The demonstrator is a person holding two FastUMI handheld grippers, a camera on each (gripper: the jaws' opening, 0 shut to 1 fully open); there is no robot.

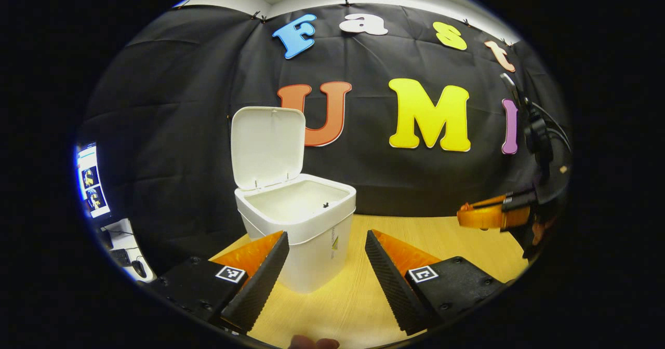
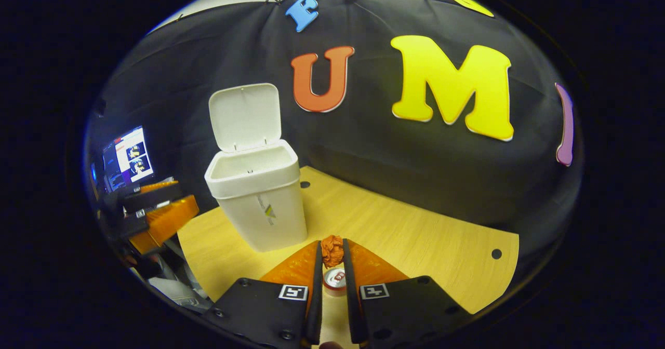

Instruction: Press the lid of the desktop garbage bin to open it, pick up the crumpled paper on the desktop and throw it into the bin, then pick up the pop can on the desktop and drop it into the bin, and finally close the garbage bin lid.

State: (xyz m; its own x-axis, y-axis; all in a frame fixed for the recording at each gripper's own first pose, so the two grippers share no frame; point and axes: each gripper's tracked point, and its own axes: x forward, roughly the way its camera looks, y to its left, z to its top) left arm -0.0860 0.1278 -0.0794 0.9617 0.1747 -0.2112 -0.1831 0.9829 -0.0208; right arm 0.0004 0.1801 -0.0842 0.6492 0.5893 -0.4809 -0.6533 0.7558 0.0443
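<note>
The desktop garbage bin (image 2: 257,198) stands with its lid (image 2: 244,115) swung upright and its mouth clear, so the opening step reads as complete. In the right gripper view the right gripper (image 2: 332,258) has its fingers drawn close on either side of the crumpled paper (image 2: 332,250), an orange wad held at the fingertips; both fingers appear to press on it, and it seems lifted off the desk. The pop can (image 2: 335,279) stands upright on the desktop directly beneath, at 6 o'clock of the paper, seen through the gap between the fingers. The bin lies at roughly 10 o'clock of the paper. Judgement: the step in hand is the carry to the bin; the wad should be brought squarely over the opening, well forward of the raised lid, before the fingers part, since a release at the rim could let the light paper fall outside. In the left gripper view the left gripper (image 1: 324,247) is spread wide and empty, with the bin just beyond its fingertips at 11 o'clock. The desktop (image 2: 415,235) is pale wood-grain with small round holes; a black cloth wall backs it, and a lit monitor (image 2: 127,157) sits at 9 o'clock.
</note>
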